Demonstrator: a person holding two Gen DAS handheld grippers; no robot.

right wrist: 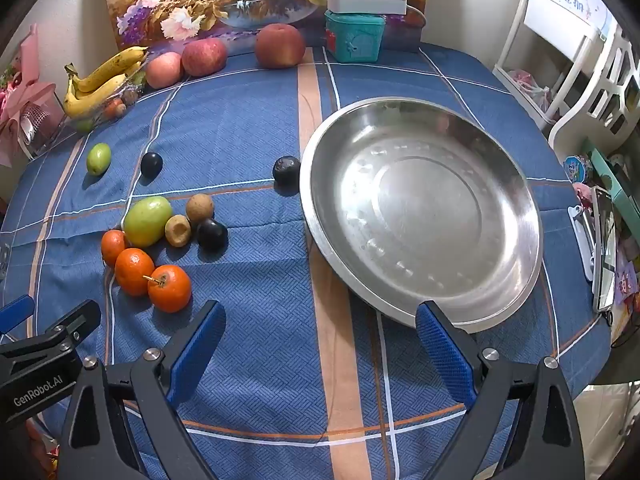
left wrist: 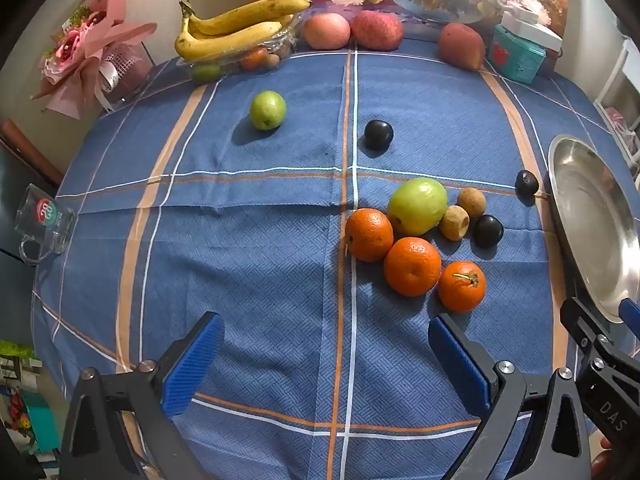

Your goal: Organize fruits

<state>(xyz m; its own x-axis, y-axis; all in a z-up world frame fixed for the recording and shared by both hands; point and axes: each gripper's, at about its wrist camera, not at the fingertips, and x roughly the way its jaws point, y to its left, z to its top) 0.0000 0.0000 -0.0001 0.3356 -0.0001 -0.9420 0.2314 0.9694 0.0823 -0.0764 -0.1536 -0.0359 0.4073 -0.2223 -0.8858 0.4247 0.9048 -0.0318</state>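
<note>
Loose fruit lies on the blue checked cloth: three oranges (left wrist: 412, 266) (right wrist: 169, 288), a large green fruit (left wrist: 417, 206) (right wrist: 147, 221), two brown longans (left wrist: 455, 222), dark plums (left wrist: 378, 134) (right wrist: 286, 170) and a small green fruit (left wrist: 267, 110) (right wrist: 98, 159). An empty steel plate (right wrist: 420, 208) (left wrist: 592, 220) sits to the right. My left gripper (left wrist: 326, 354) is open and empty, near the oranges. My right gripper (right wrist: 320, 344) is open and empty at the plate's near rim.
Bananas on a clear tray (left wrist: 236, 36), apples (left wrist: 326, 31) (right wrist: 204, 56) and a teal box (right wrist: 354, 36) line the back edge. A glass mug (left wrist: 42, 224) and a pink bouquet (left wrist: 92, 60) stand at the left. A phone (right wrist: 604, 248) lies right of the plate.
</note>
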